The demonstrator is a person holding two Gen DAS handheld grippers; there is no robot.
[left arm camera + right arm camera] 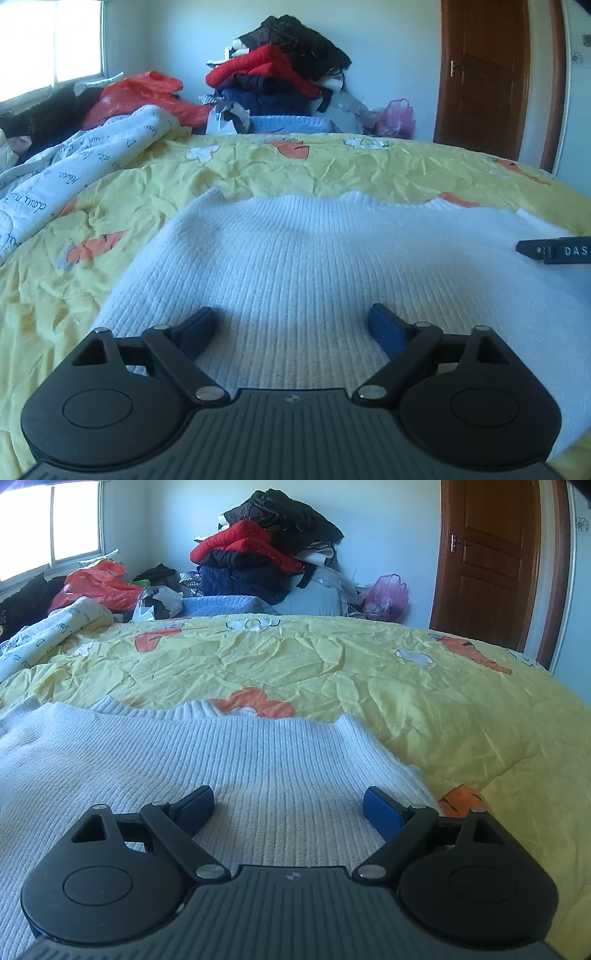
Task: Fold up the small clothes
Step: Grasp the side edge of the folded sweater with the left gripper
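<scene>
A white ribbed knit sweater (295, 251) lies flat on the yellow bedspread (332, 170). My left gripper (291, 325) hovers over the sweater's near part, open, its blue pads wide apart with only flat knit below them. In the right wrist view the same sweater (166, 760) fills the left and middle, its right edge running down beside the gripper. My right gripper (288, 805) is open too, over the sweater near that right edge, gripping nothing. The tip of the right gripper (554, 251) shows at the right edge of the left wrist view.
A white printed quilt (74, 173) is bunched at the bed's left. Beyond the bed stand a pile of dark and red clothes (280, 70), a red plastic bag (147, 92) and a pink bag (395, 118). A brown door (484, 74) is at the right.
</scene>
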